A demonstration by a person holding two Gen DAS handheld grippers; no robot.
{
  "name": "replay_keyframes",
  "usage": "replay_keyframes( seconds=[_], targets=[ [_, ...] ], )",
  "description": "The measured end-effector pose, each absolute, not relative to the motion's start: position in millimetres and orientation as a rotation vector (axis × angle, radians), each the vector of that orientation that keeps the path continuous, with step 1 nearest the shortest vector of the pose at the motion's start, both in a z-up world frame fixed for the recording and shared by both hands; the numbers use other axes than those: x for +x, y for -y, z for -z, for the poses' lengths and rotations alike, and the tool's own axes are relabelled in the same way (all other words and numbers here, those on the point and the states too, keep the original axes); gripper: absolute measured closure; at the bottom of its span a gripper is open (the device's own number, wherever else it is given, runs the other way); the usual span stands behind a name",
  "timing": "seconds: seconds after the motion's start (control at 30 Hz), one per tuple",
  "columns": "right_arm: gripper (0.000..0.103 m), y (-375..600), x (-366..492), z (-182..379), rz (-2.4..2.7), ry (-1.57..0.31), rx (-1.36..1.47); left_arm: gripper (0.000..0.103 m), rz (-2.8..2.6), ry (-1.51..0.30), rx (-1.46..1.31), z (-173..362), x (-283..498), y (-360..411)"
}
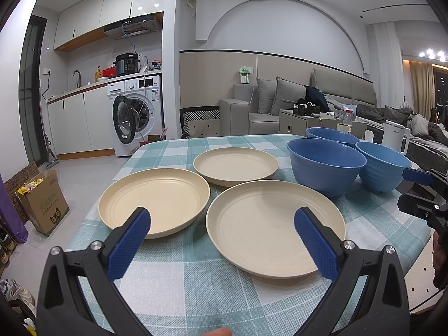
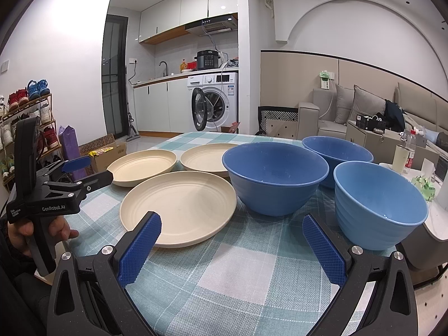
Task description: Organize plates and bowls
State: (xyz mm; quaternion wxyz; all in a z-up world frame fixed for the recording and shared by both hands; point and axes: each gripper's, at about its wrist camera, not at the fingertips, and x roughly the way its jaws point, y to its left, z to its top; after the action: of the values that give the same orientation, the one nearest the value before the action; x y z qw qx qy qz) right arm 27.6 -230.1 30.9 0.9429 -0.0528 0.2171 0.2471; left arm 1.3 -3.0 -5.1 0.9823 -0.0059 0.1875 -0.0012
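Observation:
Three cream plates lie on the teal checked tablecloth (image 1: 196, 280): a left plate (image 1: 154, 198), a far plate (image 1: 235, 165) and a near plate (image 1: 275, 226). To their right stand three blue bowls: a large bowl (image 1: 326, 165), a far bowl (image 1: 331, 135) and a right bowl (image 1: 383, 168). My left gripper (image 1: 224, 218) is open above the near edges of the left and near plates, holding nothing. In the right wrist view, my right gripper (image 2: 231, 224) is open and empty, between the near plate (image 2: 179, 207) and the right bowl (image 2: 378, 201), just before the large bowl (image 2: 275, 176).
A hand (image 2: 42, 229) holds the left gripper (image 2: 92, 172) at the table's left side. On the floor to the left are a cardboard box (image 1: 42, 201) and a shoe rack (image 2: 28, 128). A white kettle (image 1: 394, 137) stands beyond the bowls. A washing machine (image 1: 137, 114) and a sofa (image 1: 266, 106) lie farther back.

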Motion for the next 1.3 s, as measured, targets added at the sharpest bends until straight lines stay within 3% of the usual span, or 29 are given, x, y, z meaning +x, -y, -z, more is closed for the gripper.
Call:
replay_keyframes(
  seconds=[1.3],
  targets=[
    [0.000,236.2,32.0,-31.9,-0.501,-0.435,-0.085,0.000,0.009,-0.371,-0.005,2.2,-0.9,3.6]
  ],
)
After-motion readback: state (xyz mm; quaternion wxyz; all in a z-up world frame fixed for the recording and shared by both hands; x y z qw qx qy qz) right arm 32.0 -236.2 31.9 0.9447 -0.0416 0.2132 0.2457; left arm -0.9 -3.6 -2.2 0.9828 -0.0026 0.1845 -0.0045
